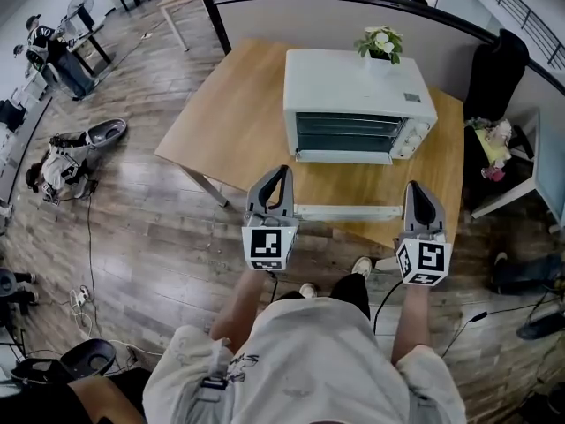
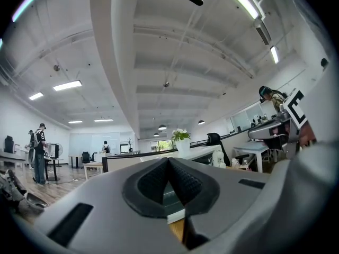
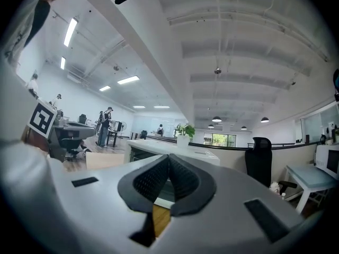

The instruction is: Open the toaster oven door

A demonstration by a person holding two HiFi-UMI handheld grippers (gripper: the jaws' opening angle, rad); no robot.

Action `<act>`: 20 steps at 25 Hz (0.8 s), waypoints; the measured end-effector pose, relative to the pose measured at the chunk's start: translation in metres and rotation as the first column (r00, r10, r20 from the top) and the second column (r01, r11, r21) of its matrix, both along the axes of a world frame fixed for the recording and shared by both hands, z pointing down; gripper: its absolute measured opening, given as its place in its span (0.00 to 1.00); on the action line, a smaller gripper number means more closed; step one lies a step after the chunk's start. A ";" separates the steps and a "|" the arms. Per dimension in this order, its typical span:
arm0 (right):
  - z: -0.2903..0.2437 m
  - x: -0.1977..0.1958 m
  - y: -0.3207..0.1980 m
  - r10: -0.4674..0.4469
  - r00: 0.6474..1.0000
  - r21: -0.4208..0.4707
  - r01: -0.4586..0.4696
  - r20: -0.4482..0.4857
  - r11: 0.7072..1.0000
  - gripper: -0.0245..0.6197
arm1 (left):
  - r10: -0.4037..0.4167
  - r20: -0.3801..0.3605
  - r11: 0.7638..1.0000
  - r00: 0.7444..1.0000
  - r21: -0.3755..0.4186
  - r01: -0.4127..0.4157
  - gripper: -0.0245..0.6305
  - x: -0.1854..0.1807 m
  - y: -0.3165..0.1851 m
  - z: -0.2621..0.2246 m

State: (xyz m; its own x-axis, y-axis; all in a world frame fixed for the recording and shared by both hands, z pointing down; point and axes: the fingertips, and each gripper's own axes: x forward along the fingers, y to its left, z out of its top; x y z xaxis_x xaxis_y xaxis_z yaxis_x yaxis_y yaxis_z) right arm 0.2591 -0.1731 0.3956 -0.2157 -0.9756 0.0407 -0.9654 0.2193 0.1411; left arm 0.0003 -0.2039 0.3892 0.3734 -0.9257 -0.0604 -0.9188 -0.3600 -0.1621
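Observation:
A white toaster oven stands on the wooden table, its glass door shut and facing me. Both grippers hover at the table's near edge, short of the oven and touching nothing. My left gripper is shut with its pads together and empty; in the left gripper view its tip points at the oven. My right gripper is also shut and empty. In the right gripper view its closed tip lines up with the oven.
A potted plant sits on top of the oven. A long white strip lies on the table between the grippers. A partition wall runs behind the table. A black chair and a small white desk stand at the right.

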 end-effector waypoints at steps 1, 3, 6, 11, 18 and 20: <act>0.000 -0.001 0.000 -0.001 1.000 -0.002 0.001 -0.001 1.000 0.08 | 0.000 0.001 1.000 1.000 0.000 0.000 0.06 0.000 0.000 0.000; 0.000 -0.003 0.000 -0.006 1.000 0.001 0.006 -0.006 1.000 0.07 | 0.001 0.002 1.000 1.000 0.001 -0.001 0.06 -0.001 -0.001 0.001; 0.000 -0.004 0.000 -0.007 1.000 0.005 0.007 -0.006 1.000 0.07 | 0.000 -0.001 1.000 1.000 -0.001 0.000 0.06 -0.001 -0.002 0.003; -0.002 -0.003 0.000 -0.002 1.000 0.002 0.002 -0.009 1.000 0.07 | 0.005 -0.005 1.000 1.000 -0.002 -0.005 0.06 -0.001 -0.002 0.001; 0.000 -0.005 0.000 -0.004 1.000 -0.003 0.004 -0.012 1.000 0.07 | 0.003 -0.009 1.000 1.000 -0.005 -0.003 0.06 -0.003 -0.002 0.003; 0.001 -0.005 0.000 -0.005 1.000 -0.004 0.005 -0.013 1.000 0.07 | 0.002 -0.011 1.000 1.000 -0.005 -0.002 0.06 -0.003 -0.002 0.003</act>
